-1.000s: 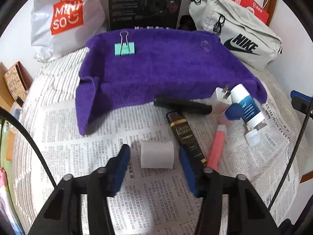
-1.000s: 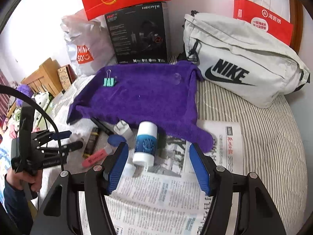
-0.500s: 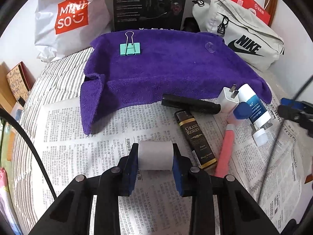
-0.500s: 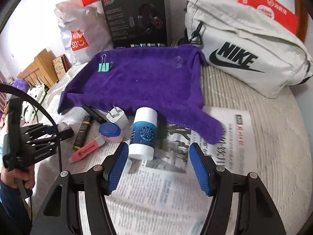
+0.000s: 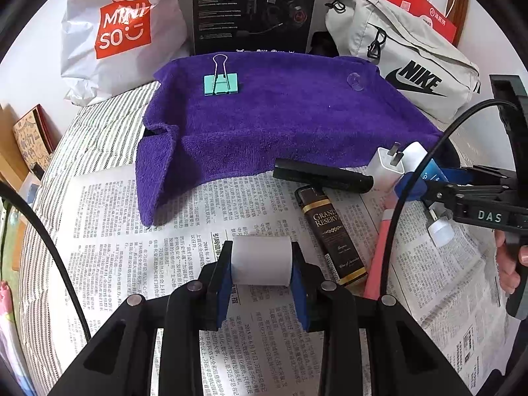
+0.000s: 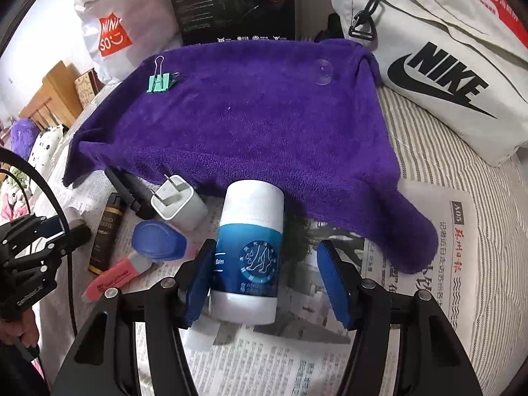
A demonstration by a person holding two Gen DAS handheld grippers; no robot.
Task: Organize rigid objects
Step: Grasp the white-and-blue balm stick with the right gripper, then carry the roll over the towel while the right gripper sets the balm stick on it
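My left gripper is shut on a small white roll, held just above the newspaper. My right gripper is open around a white and blue balm bottle that lies on the newspaper; its left pad is next to the bottle, the right pad stands apart. A purple towel lies behind, also in the right wrist view, with a green binder clip and a clear suction cup on it.
Beside the bottle lie a white charger plug, a blue-capped pink item, a pink highlighter, a dark Grand Reserve lighter and a black stick. A Nike bag, black box and Miniso bag stand behind.
My left gripper closed on the white roll and raised it slightly. My right gripper moved forward and down until its open fingers came around the balm bottle.
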